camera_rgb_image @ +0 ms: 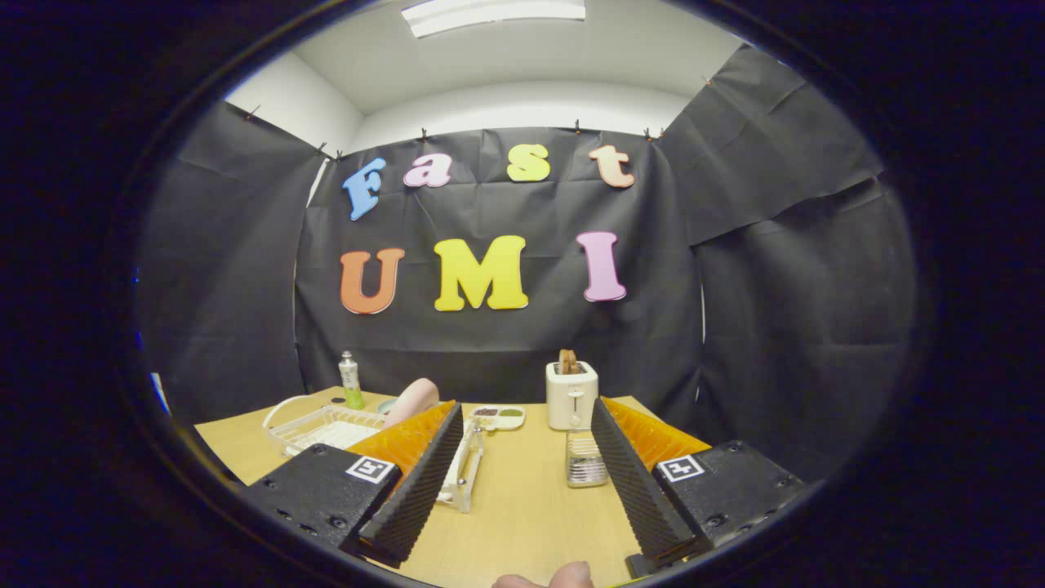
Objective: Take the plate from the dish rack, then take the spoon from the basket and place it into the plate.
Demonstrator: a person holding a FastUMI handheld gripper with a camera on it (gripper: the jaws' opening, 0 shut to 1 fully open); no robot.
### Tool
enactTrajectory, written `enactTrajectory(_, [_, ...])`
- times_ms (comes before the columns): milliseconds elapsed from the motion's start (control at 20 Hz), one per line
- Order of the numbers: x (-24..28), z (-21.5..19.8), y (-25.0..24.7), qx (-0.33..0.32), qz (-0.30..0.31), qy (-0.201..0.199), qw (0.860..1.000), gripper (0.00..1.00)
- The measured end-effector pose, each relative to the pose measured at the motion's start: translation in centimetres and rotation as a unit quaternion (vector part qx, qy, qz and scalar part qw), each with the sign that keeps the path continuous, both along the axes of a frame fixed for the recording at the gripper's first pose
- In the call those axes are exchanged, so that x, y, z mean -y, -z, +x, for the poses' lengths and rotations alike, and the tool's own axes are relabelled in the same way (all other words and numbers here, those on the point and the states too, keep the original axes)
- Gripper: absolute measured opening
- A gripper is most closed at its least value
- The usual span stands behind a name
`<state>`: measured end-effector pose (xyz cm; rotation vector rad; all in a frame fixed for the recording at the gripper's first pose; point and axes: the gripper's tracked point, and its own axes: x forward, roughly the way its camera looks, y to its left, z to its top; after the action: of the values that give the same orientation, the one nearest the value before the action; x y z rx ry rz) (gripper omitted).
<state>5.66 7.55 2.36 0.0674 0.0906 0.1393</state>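
Note:
My gripper (526,406) is open and holds nothing, its two fingers spread wide over the wooden table (522,506). A white wire dish rack (314,425) stands to the left, beyond the left finger. A pink plate (412,398) stands on edge in it, partly hidden by that finger's tip. A small see-through basket (585,459) sits between the fingers, close against the inner side of the right finger. Its contents look silvery, and I cannot make out the spoon.
A white toaster (571,396) with bread in its slot stands just beyond the basket. A small divided dish (498,418), a clear stand (467,467) by the rack and a green-capped bottle (351,381) are also on the table. A person's fingertips (545,578) show below.

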Motion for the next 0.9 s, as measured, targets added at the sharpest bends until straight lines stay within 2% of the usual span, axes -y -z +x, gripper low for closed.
enactTrajectory(300, [-5.9,5.1,-2.7,-0.065,-0.002,-0.058,0.996,1.0])
enactTrajectory(500, [-9.6,9.3,-3.8,-0.115,-0.028,-0.08,0.99,1.0])
enactTrajectory(650, [-12.0,12.3,-3.6,-0.154,-0.064,-0.096,0.981,1.0])
enactTrajectory(750, [-13.8,13.9,-2.7,-0.201,-0.068,-0.111,0.971,1.0])
enactTrajectory(900, [-15.8,16.2,-1.7,-0.245,-0.072,-0.114,0.96,1.0])
